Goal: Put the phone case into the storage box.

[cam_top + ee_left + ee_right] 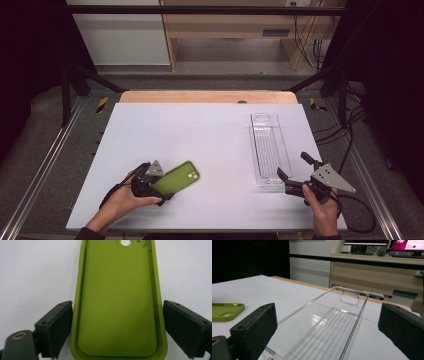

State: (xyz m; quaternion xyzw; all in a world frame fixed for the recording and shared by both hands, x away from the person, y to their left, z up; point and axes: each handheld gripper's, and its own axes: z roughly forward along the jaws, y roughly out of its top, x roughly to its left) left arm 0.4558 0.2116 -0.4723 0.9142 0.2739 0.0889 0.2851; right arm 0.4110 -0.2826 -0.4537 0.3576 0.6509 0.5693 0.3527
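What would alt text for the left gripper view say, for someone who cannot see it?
A green phone case lies open side up on a white table, its camera cutout at the top edge. The left gripper has its two black jaws on either side of the case's near end, with a thin gap showing by each, so it is not yet squeezed.

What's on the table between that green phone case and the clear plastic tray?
Nothing: in the high view, bare white table stretches from the green phone case to the clear tray.
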